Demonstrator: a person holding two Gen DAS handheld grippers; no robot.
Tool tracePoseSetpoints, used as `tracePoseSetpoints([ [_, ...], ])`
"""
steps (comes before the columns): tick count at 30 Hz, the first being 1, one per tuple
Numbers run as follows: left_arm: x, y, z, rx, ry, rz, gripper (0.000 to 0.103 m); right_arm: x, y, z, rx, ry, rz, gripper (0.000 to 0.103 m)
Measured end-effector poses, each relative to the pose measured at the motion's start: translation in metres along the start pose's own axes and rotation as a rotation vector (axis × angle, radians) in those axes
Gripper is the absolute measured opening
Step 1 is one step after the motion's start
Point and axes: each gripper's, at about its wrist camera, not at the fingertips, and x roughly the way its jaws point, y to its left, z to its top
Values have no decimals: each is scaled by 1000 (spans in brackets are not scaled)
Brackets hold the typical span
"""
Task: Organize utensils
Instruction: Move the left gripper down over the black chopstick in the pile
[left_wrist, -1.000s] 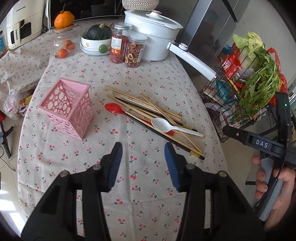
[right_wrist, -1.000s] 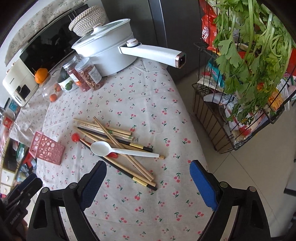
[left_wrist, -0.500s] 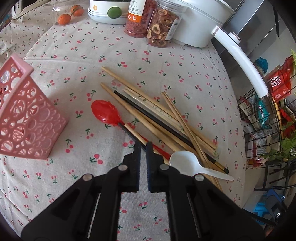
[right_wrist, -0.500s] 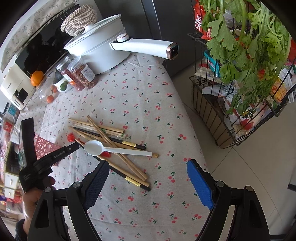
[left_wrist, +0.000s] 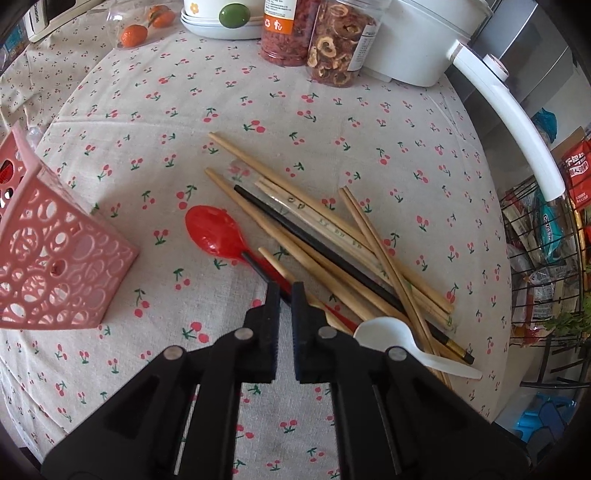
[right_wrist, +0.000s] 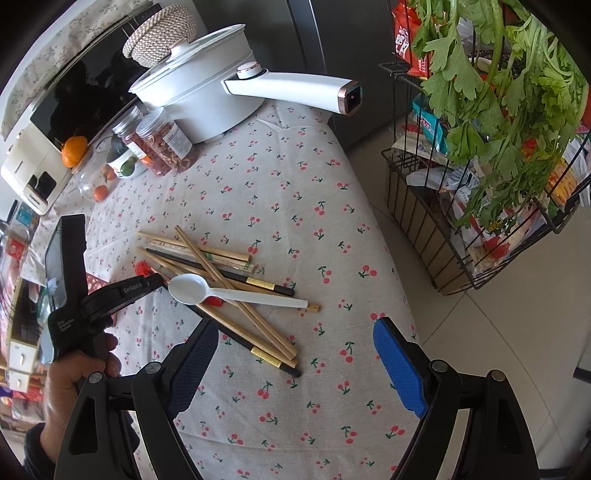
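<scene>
A desk (left_wrist: 369, 110) under a cherry-print cloth carries your loose utensils.

Your left tool (left_wrist: 282, 291) has its jaws drawn nearly together on the thin handle of the red spoon (left_wrist: 216, 230), whose bowl lies just beside the pink holder (left_wrist: 55, 266). The wooden and black chopsticks (left_wrist: 332, 240) sprawl crossed over that handle, and the white spoon (right_wrist: 236, 291) rests on top of the pile. Your right tool (right_wrist: 295, 362) hangs above the near end of the chopsticks, jaws wide apart, holding nothing. Beyond stand two jars (left_wrist: 328, 48), a white pot (right_wrist: 199, 92), and a wire rack (right_wrist: 461, 221) of greens off the desk's edge.
</scene>
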Motion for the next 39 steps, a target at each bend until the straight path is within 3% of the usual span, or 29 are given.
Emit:
tracePoseSetpoints([
  [5,4,0,5,-35,37,21,8,2,2,2,1,3,-1,87],
  [10,5,-6,9,56,28,30,7,0,5,3,1,-2,5,87],
  [12,3,-6,6,102,28,38,0,0,6,3,2,-3,7,87],
  [14,10,2,0,110,96,40,0,-1,6,2,0,-3,6,87],
  [16,9,9,-1,139,81,59,0,-1,6,1,0,-2,3,87],
  [18,10,18,-2,116,90,15,0,-2,7,0,0,-1,1,87],
  [22,13,44,2,-70,111,-147,8,-5,8,0,-3,-11,3,87],
  [29,21,30,10,-94,75,-182,9,-4,11,0,-17,-7,7,87],
  [34,17,15,14,-58,69,-137,9,-2,11,2,-16,-2,10,87],
  [36,12,19,11,-41,65,-93,16,-1,12,2,-17,1,11,87],
  [39,14,17,12,-48,82,-57,18,-1,13,2,-20,3,15,87],
])
